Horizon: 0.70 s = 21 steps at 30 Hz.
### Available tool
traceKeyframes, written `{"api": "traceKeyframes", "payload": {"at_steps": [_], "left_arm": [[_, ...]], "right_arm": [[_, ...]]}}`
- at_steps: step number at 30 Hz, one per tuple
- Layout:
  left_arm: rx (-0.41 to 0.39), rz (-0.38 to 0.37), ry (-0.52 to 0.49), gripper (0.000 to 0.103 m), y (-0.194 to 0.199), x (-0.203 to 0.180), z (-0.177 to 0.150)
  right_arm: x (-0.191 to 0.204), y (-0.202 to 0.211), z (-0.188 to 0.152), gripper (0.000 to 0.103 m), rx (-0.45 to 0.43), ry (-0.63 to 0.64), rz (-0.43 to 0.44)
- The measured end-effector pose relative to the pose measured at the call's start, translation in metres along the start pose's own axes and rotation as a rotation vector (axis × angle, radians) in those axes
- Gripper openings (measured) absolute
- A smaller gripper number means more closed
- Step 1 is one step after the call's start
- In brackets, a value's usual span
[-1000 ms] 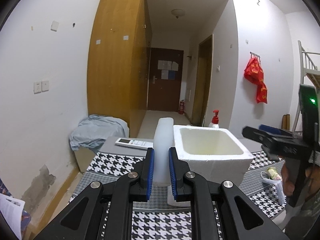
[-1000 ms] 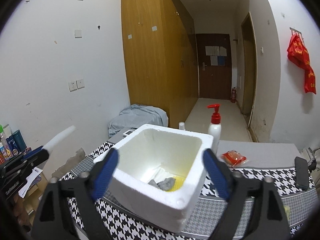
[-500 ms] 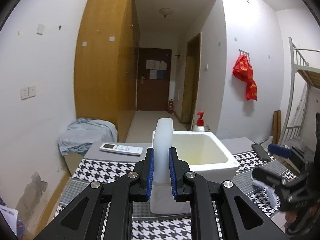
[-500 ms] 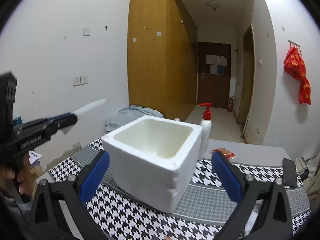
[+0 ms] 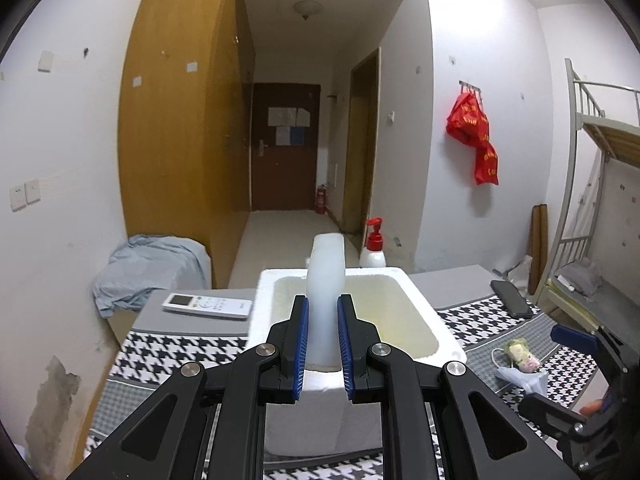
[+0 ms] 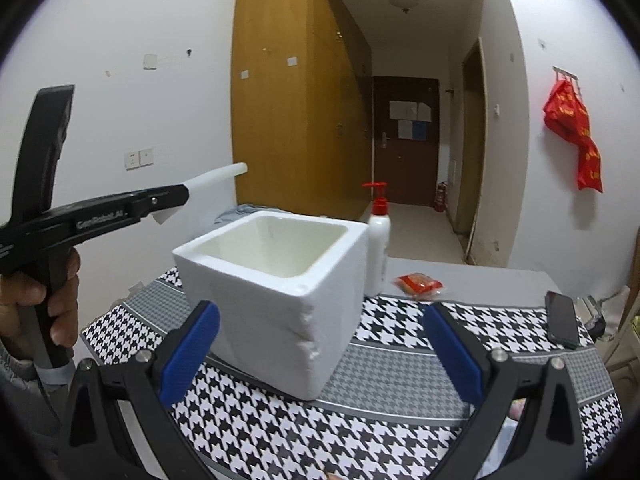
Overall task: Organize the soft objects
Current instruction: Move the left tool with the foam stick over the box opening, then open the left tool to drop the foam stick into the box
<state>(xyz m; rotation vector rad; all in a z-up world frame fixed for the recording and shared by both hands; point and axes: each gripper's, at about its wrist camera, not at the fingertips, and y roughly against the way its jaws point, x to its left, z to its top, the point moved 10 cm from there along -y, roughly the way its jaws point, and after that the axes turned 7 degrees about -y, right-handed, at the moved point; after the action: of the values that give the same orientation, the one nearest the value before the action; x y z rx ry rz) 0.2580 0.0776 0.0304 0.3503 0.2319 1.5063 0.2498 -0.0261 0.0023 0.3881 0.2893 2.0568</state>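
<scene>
well, the left gripper (image 5: 322,342) has its blue ribbed pads clamped on a pale, translucent white foam strip (image 5: 326,280), smooth and rounded at its top end, held upright in the air in front of the white foam box (image 5: 436,328) (from the right wrist view the strip juts forward and upward from the black jaws, off to the left of the box and clear of its rim). the box is thick-walled styrofoam, square and open-topped, its inside stained yellowish and one outer corner chipped and crumbly (image 6: 308,336). it stands on a black-and-white houndstooth cloth (image 6: 400,320) with grey bands. the right gripper (image 6: 320,356) is spread wide with nothing between its blue pads, low in front of the box's near corner. behind the box, just beside its far wall, stands a white pump bottle (image 6: 378,240) with a red head. a white remote control (image 5: 208,305) lies left of the box on the plain grey surface; a red packet (image 6: 418,283) and a dark phone (image 6: 562,318) lie to the right, well apart from the box, with open cloth between. a small crumpled plastic bag (image 5: 518,364) sits near the cloth's right edge.
</scene>
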Motion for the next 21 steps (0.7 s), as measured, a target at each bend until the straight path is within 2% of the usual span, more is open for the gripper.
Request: {"api": "traceKeyframes", "payload": {"at_steps": [9, 17, 18, 19, 20, 21], "left_arm": [[0.053, -0.029, -0.004, 0.016, -0.038, -0.012, 0.000], [0.088, -0.028, -0.007, 0.024, -0.062, -0.014, -0.005], [0.084, -0.027, -0.009, 0.027, -0.062, -0.014, -0.004], [0.082, -0.020, -0.013, 0.043, -0.061, -0.014, -0.004], [0.072, -0.016, -0.018, 0.068, -0.059, -0.015, -0.004], [0.056, -0.008, -0.018, 0.079, -0.056, -0.014, -0.002]], "right_arm": [[-0.027, -0.004, -0.008, 0.103, 0.012, -0.043, -0.039], [-0.046, -0.005, -0.012, 0.103, 0.017, -0.081, -0.063], [-0.047, -0.006, -0.013, 0.103, 0.018, -0.085, -0.065], [-0.048, -0.006, -0.013, 0.103, 0.019, -0.089, -0.067], [-0.050, -0.007, -0.014, 0.103, 0.020, -0.092, -0.069], [-0.050, -0.007, -0.014, 0.103, 0.021, -0.093, -0.069]]}}
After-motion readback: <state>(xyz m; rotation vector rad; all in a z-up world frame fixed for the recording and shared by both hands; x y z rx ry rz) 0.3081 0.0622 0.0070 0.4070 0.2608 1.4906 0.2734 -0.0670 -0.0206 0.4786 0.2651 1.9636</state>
